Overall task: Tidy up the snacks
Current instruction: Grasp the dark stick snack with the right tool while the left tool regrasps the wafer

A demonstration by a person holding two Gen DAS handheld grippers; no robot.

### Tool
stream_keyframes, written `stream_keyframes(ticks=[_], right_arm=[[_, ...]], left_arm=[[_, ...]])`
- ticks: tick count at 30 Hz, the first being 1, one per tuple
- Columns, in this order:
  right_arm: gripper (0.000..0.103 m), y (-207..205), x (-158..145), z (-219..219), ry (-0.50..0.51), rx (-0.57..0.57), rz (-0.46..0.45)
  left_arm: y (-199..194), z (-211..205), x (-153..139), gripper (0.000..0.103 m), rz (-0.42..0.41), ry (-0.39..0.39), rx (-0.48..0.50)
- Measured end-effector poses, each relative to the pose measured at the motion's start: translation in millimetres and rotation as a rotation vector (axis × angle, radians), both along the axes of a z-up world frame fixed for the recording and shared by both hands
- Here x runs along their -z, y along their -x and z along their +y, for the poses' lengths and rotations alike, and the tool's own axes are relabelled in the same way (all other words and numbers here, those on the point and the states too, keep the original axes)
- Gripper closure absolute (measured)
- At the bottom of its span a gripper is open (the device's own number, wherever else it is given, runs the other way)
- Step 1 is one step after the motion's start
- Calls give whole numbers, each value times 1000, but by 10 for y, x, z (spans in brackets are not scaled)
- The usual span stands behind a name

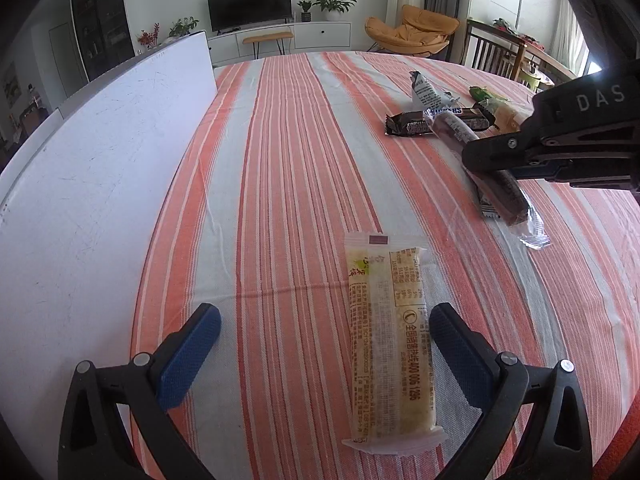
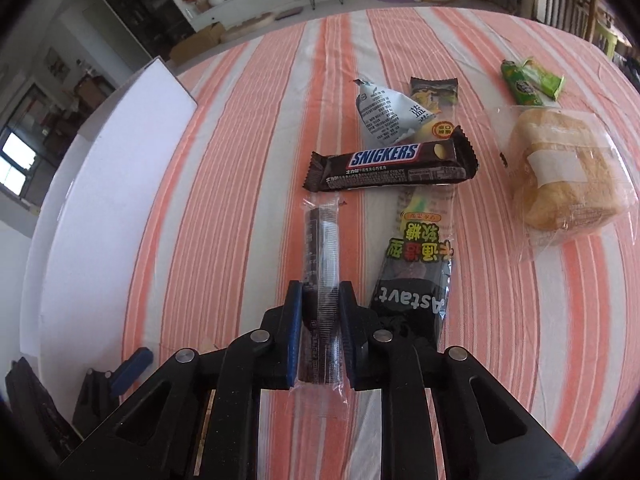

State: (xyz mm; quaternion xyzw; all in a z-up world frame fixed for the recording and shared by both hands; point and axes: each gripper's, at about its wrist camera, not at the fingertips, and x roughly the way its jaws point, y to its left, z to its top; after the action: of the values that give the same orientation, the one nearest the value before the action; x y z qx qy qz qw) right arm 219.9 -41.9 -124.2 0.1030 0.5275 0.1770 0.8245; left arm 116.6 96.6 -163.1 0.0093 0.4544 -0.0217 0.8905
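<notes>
My right gripper (image 2: 320, 292) is shut on a dark brown bar in a clear wrapper (image 2: 320, 236), gripping its near half from both sides. In the left wrist view that bar (image 1: 508, 196) hangs tilted just over the striped cloth under the right gripper (image 1: 480, 160). My left gripper (image 1: 324, 316) stands open low over the cloth. A pale yellow wrapped bar (image 1: 384, 340) lies flat between its fingers, close to the right finger, touching neither pad.
A snack pile lies ahead on the right: a Snickers bar (image 2: 392, 168), a white triangular pack (image 2: 384, 116), a black gummy pack (image 2: 416, 276), wrapped bread (image 2: 568, 172) and a green pack (image 2: 528, 84). A white box (image 1: 80, 200) runs along the table's left edge.
</notes>
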Motion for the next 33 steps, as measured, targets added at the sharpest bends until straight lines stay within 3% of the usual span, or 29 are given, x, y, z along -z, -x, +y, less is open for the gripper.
stream_keyframes(ticks=[3,5,8,12,15,17,20,33], right_arm=[[85,252,-163,-365,-52,10,-12],[85,443,-216,-610,-20,28,-15],[85,672,-164,-902,130,70,-52],[84,817,139,-1114,315,99,-80],[67,957,226,-1132,332,133,-168],[37,1006,258,-1099,345,171,-207],[33,1017,298,-1086,338,209,-253],[27,954,338,-1076,342,225,-254]], left_arm=[[1,-1,-1,0,0,1,0],[0,-1,-1,0,0,0,0],[0,-1,-1,0,0,0,0],[0,-1,-2,0,0,1,0],[0,-1,-2,0,0,1,0],[0,-1,-3,0,0,1,0],[0,-1,-4,0,0,1,0],[-1,-2,-4,0,0,1,0]])
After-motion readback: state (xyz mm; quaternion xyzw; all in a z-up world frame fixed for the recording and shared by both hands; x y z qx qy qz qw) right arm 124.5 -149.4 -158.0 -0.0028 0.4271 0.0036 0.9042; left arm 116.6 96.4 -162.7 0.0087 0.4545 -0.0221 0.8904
